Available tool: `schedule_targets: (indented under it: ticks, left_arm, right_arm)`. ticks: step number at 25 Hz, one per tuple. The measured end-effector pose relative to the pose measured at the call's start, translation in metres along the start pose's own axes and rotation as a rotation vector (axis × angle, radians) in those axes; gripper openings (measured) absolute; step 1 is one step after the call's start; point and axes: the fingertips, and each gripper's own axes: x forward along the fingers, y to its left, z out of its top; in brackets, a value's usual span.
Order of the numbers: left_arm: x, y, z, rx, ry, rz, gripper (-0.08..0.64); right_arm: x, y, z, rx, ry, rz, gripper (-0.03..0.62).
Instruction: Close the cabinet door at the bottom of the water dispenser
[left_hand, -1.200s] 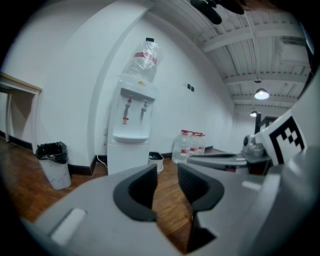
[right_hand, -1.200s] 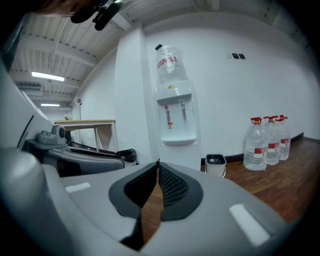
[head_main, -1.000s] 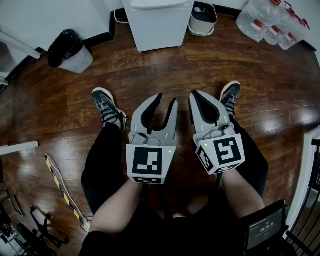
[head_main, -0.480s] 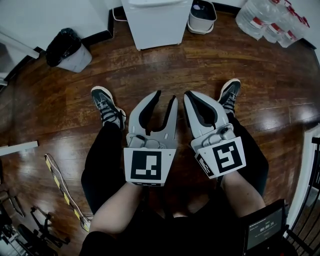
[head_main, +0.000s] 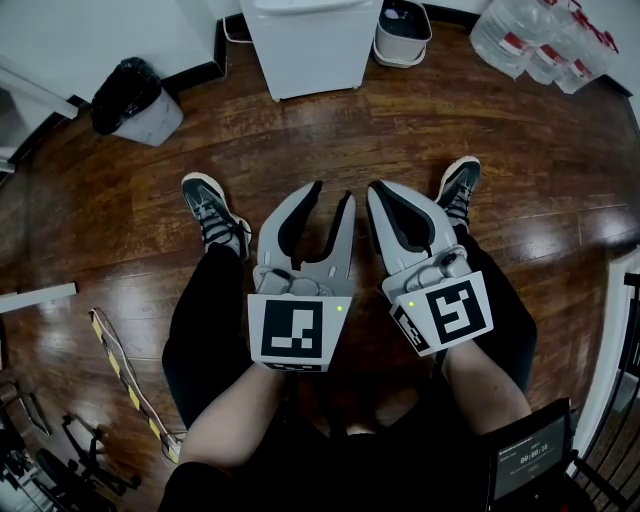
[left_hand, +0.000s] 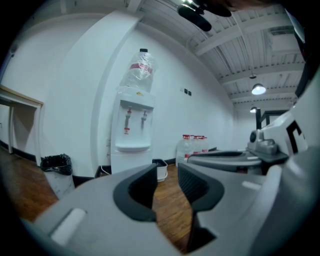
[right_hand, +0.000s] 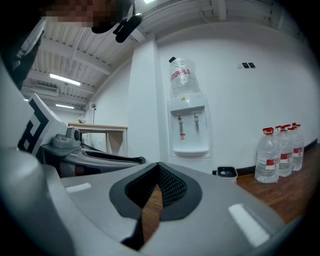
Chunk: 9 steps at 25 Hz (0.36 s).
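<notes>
The white water dispenser (head_main: 305, 45) stands against the far wall with a bottle on top (left_hand: 140, 67). Its lower cabinet front (left_hand: 131, 162) looks flat and flush, and no door stands out from it. Both grippers hover above the person's lap, well short of the dispenser and pointing toward it. My left gripper (head_main: 332, 197) is open with a narrow gap between its dark pads (left_hand: 142, 187) and nothing in it. My right gripper (head_main: 378, 190) is shut, its pads (right_hand: 172, 185) pressed together and empty.
A bin with a black bag (head_main: 135, 100) stands left of the dispenser and a small white bin (head_main: 405, 30) right of it. Several water bottles (head_main: 540, 45) stand at the far right. The person's shoes (head_main: 210, 210) rest on the wooden floor. A table (right_hand: 97, 129) stands at the left wall.
The right gripper has turned slightly to the left, bringing its tips nearer the left gripper. The left gripper has barely moved, and its jaws stand as before.
</notes>
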Motion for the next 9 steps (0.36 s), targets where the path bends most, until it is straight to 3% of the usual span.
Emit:
schedule_targets:
  ticks: [9]
  left_arm:
    - [0.015, -0.005, -0.001, -0.005, 0.017, 0.002, 0.147]
  right_arm:
    - [0.002, -0.016, -0.001, 0.017, 0.006, 0.004, 0.005]
